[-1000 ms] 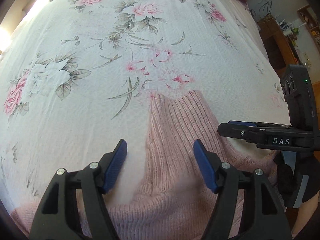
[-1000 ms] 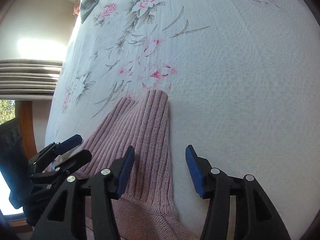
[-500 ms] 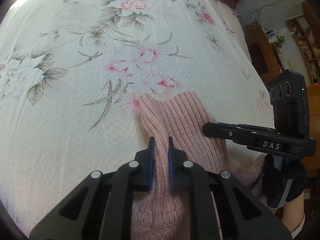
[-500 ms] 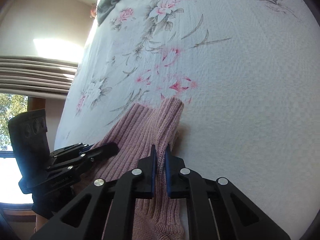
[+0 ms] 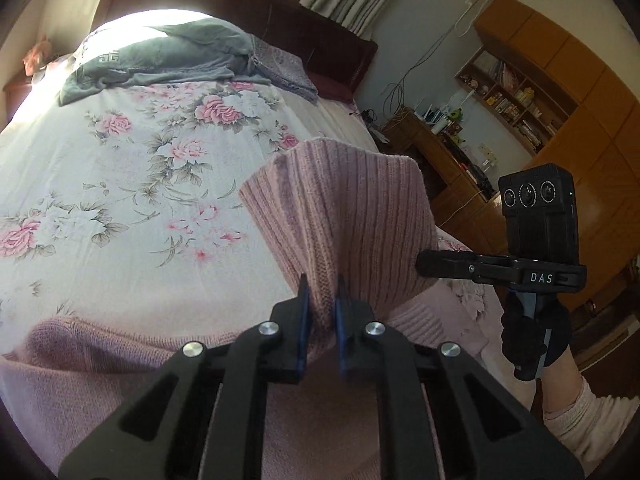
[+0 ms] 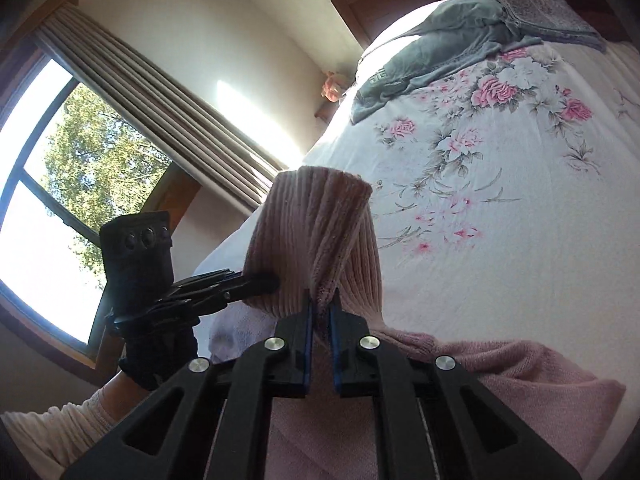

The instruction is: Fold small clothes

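Note:
A pink ribbed knit sweater (image 5: 344, 216) lies on the floral bedsheet (image 5: 132, 184), and its ribbed end is lifted off the bed between both grippers. My left gripper (image 5: 321, 286) is shut on the left side of that ribbed end. My right gripper (image 6: 321, 300) is shut on the other side, where the sweater (image 6: 320, 220) stands up in a fan. In the left wrist view the right gripper (image 5: 424, 268) reaches into the fabric from the right. In the right wrist view the left gripper (image 6: 268, 282) enters from the left. The sweater's body spreads below the jaws.
A grey blanket (image 5: 160, 60) and a patterned pillow (image 5: 280, 64) lie at the head of the bed against a dark headboard (image 5: 320, 36). A wooden desk and bookshelf (image 5: 508, 96) stand to the right. A curtained window (image 6: 80, 160) is on the left.
Both grippers closed on the sweater's ribbed end about half a second ago and have since lifted it off the sheet, tilting upward so the room now shows.

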